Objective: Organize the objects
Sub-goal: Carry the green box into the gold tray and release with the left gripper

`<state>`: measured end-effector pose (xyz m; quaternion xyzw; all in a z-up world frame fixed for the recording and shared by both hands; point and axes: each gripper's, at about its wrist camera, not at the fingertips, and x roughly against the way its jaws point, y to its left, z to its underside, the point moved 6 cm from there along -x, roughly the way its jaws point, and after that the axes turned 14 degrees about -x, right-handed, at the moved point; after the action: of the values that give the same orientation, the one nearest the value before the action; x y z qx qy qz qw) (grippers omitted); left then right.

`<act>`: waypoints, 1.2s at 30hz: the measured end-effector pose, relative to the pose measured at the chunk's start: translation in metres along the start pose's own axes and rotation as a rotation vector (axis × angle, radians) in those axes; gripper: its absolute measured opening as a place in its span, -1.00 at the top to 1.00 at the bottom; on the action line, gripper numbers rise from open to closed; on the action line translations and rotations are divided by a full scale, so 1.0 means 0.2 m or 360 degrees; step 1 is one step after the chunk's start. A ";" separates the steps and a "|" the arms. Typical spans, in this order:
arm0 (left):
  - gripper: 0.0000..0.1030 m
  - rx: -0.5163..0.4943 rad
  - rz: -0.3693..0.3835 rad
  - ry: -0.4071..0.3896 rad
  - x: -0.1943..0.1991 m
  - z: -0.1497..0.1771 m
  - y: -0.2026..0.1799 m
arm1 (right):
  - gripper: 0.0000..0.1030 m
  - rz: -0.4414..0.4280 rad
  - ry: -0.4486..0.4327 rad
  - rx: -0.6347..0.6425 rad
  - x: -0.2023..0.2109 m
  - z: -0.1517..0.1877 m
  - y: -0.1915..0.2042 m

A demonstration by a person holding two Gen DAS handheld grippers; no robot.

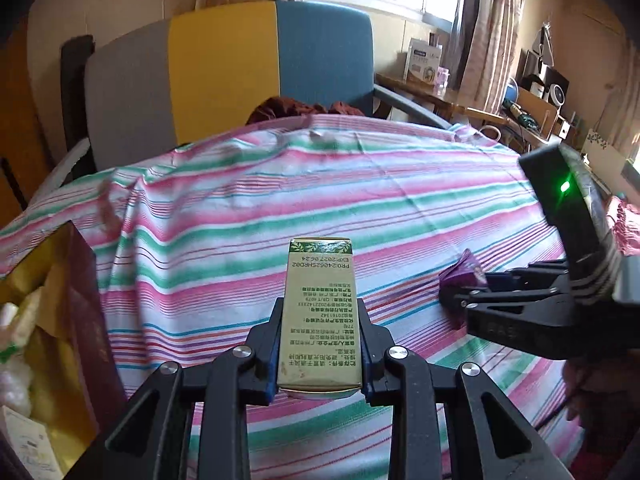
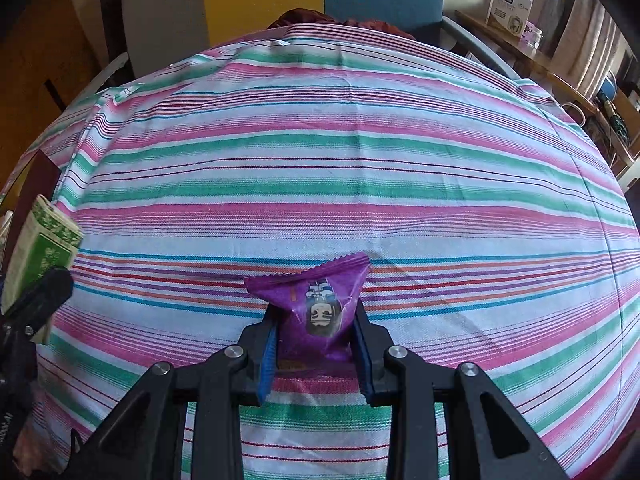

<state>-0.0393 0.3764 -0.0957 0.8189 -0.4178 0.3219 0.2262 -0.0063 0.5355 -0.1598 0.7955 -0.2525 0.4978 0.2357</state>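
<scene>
**Box in my left, sachet in my right, both off the cloth**

My left gripper is clamped on the box, pads on its two long sides near the lower end. It is stiff card and looks light; the flat faces take the squeeze well, though a hard pinch could dent them. The far end sticks out well past my fingers, so I judge it could swing or catch.

My right gripper is clamped on the purple sachet, gripped across its lower half. It is soft, crinkly and slippery-looking; I would keep the hold on the filled middle, not the sealed edge.

Ahead of both lies the open striped cloth. Left of my left gripper stands an open bag, its rim close. Beyond the cloth's far edge is a chair.
</scene>
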 end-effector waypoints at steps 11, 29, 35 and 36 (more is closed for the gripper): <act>0.42 0.0181 -0.0023 -0.0093 0.35 0.07 0.23 | 0.36 0.0000 -0.0059 0.0024 0.02 0.03 -0.02; 0.42 0.0856 -0.0391 -0.0077 0.88 0.78 1.15 | 0.37 0.0122 -0.0105 0.0164 0.03 0.05 0.03; 0.42 0.0774 -0.0377 -0.0035 0.77 0.65 1.09 | 0.37 0.0147 -0.0114 0.0189 0.04 0.06 0.05; 0.42 0.0759 -0.0368 -0.0025 0.74 0.62 1.08 | 0.37 0.0152 -0.0116 0.0195 0.04 0.06 0.05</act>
<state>-0.1102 0.0985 -0.0538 0.8938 -0.2357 0.3770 0.0590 -0.0010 0.5194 -0.1564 0.8130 -0.2678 0.4937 0.1533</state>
